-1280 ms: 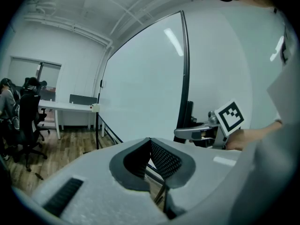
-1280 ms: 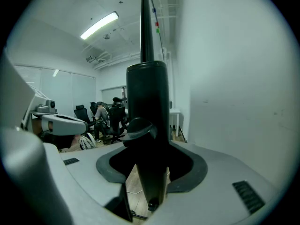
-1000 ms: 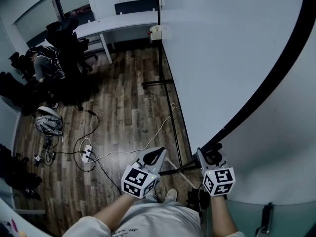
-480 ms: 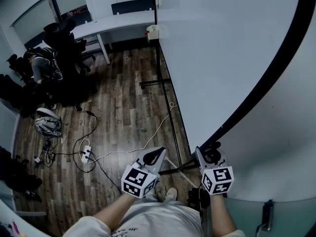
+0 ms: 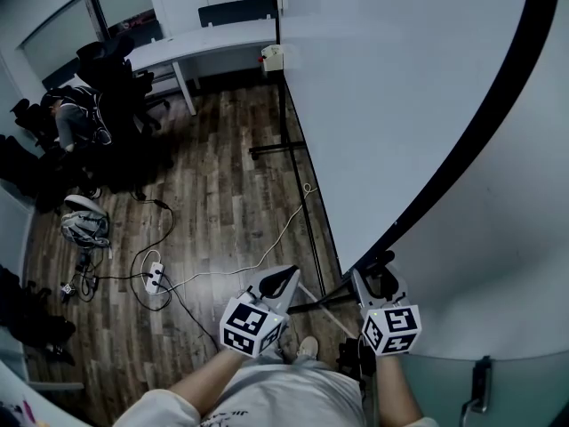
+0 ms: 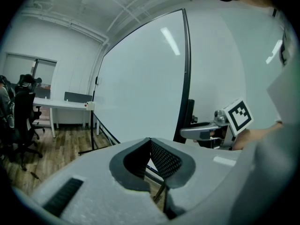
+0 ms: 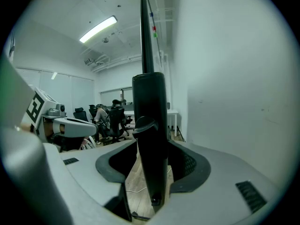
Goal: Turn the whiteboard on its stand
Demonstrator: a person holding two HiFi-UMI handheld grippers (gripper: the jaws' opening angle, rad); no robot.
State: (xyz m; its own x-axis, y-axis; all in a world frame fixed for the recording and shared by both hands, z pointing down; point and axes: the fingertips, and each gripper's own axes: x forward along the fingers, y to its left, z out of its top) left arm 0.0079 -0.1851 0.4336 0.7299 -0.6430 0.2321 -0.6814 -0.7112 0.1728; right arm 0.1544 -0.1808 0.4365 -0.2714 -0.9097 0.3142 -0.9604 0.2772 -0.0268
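Now the whiteboard [image 5: 391, 105] stands upright on its stand [image 5: 283, 149], filling the upper right of the head view, its white face turned toward the room and its black frame [image 5: 471, 140] running diagonally down toward the person. The right gripper [image 5: 378, 278] is clamped on that frame at its near end. In the right gripper view the dark bar [image 7: 150, 139] stands straight up between the two jaws, with a pad against each side. The left gripper [image 5: 280, 278] hangs just beside it to the left, off the board. Its jaws are pressed together at the tips with nothing between them [image 6: 150, 142].

Below lies a wooden floor [image 5: 222, 194], where a white cable [image 5: 267, 256] trails from the stand toward a power strip [image 5: 156, 277]. Farther off, a white desk [image 5: 204, 43] stands against the wall, with dark chairs [image 5: 116, 69] and a seated person [image 5: 76, 118] to its left.
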